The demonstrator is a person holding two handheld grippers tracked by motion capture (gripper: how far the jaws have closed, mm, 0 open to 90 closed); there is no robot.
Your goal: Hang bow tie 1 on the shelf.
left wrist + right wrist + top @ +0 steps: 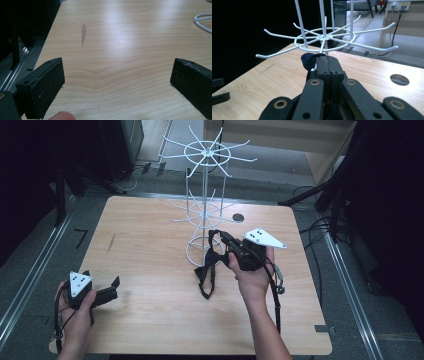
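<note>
Beside the white wire rack (pixel 206 200), the right gripper (pixel 223 238) is clenched on a black strap (pixel 207 270) whose loop is lifted but not yet hung on a hook, I'd say, while the left gripper (pixel 102 287) rests released near the table (pixel 150 315) corner.

The table (pixel 150 250) was of pale wood with a smooth, slightly shiny finish. The rack (pixel 205 195) was white coated wire. The strap (pixel 207 270) looked like matt black cloth.
</note>
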